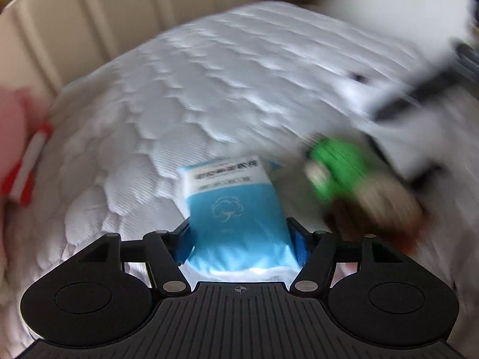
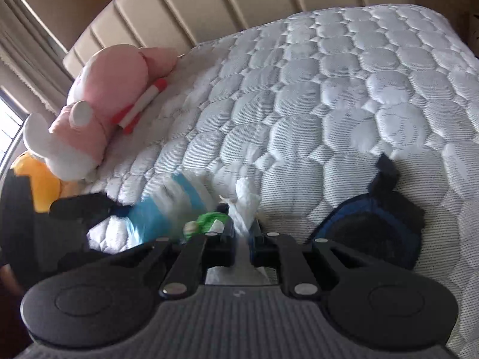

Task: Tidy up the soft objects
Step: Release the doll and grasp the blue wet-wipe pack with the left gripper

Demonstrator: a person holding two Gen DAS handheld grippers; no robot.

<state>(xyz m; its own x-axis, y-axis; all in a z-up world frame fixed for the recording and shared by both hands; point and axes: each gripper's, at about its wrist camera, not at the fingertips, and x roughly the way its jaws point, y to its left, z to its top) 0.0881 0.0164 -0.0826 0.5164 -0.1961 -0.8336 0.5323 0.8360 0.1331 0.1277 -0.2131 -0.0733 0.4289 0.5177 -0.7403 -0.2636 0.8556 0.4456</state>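
Note:
A blue and white tissue pack sits between the blue pads of my left gripper, which is shut on it above the quilted white mattress. In the right wrist view the same pack is blurred at lower left. My right gripper is shut on a crumpled white tissue that sticks up between its jaws. A green and brown soft toy lies just right of the pack; its green part shows beside the right gripper.
A pink plush toy with a red and white part lies at the mattress's left edge, with a yellow plush below it. A dark blue round fabric item rests at right. A beige padded headboard lines the far side.

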